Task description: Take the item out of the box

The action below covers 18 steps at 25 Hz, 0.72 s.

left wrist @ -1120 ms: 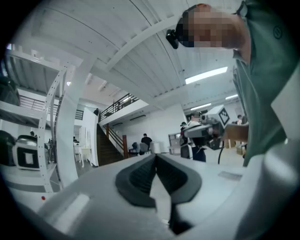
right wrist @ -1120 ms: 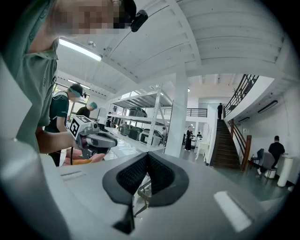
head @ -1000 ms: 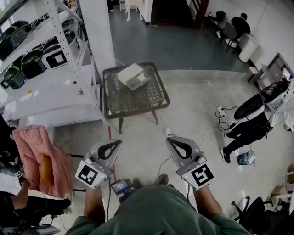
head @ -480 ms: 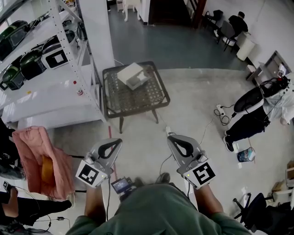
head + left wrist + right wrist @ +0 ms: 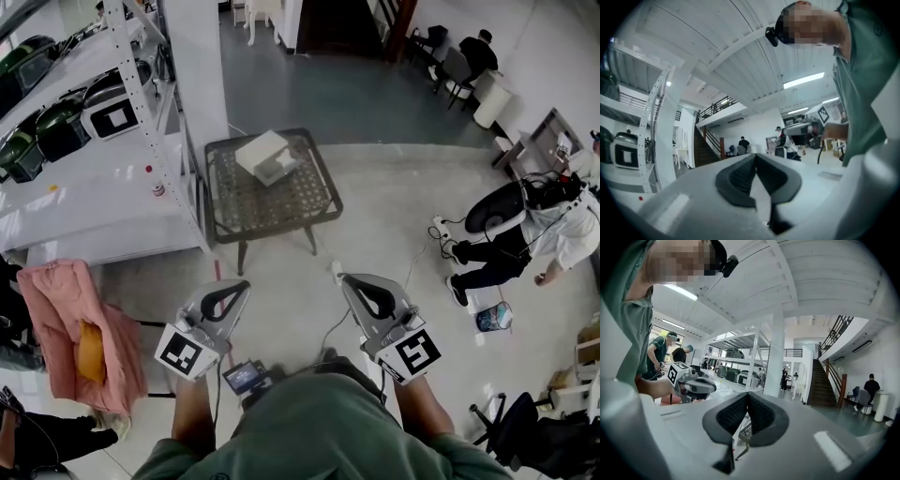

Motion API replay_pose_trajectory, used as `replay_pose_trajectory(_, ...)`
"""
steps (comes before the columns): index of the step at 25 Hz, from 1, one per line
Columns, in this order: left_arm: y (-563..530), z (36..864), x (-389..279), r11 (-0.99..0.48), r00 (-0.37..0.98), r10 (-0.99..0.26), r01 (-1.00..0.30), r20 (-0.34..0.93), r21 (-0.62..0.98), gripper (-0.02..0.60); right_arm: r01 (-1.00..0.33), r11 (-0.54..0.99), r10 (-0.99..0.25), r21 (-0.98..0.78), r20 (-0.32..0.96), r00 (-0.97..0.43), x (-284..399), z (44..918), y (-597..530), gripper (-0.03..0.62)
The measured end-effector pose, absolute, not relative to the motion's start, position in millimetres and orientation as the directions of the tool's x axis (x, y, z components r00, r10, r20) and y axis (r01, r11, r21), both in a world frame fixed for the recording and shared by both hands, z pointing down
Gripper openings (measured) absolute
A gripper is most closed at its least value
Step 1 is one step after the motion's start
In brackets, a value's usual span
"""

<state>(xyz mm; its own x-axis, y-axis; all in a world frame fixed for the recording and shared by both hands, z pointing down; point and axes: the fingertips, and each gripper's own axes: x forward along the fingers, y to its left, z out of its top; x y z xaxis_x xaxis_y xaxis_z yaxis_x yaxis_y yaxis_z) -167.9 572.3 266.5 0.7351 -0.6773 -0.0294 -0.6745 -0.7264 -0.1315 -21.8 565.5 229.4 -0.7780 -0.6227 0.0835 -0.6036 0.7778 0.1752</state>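
Note:
A white box point(image 5: 265, 156) lies on a small dark mesh-top table point(image 5: 281, 202) across the floor, well ahead of both grippers. My left gripper point(image 5: 242, 284) is held level at the lower left of the head view, its jaws shut with nothing between them. My right gripper point(image 5: 345, 278) is level with it at the lower right, also shut and empty. In the left gripper view the dark pads point(image 5: 740, 176) of my left gripper point(image 5: 755, 154) meet at the tip. In the right gripper view, part of the table shows just below the shut tips of my right gripper point(image 5: 747, 393).
A white shelving rack point(image 5: 94, 178) with green and black cases stands left of the table beside a white pillar point(image 5: 195, 66). A pink jacket point(image 5: 70, 328) hangs at the lower left. A person point(image 5: 525, 248) and cables point(image 5: 441, 230) are on the right. Grey floor lies between me and the table.
The head view has drifted a little, and both grippers have shifted slightly with it. The person at the right has moved left and bent over. Both grippers stay shut.

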Motion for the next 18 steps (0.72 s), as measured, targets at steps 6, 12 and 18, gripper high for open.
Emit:
replay_pose_trajectory(6, 556.2, 275.3, -165.8, -0.724, 0.73, -0.683, -0.68, -0.014, -0.112, 0.003, -0.605, 0.779, -0.623, 0.162, 0.097, -0.776, -17.2, 237.0, 544.9, 0.005)
replay_pose_trajectory(12, 524.4, 282.8, -159.8, -0.709, 0.711, -0.703, -0.696, 0.029, -0.11, 0.003, -0.579, 0.807, -0.589, 0.121, 0.082, -0.804, -16.9, 247.6, 502.2, 0.005)
replay_pose_trajectory(18, 476.1, 283.8, -135.8, -0.69, 0.687, -0.723, -0.715, 0.07, -0.116, 0.003, -0.559, 0.824, -0.565, 0.091, 0.065, -0.823, 6.5, 252.5, 446.3, 0.005)
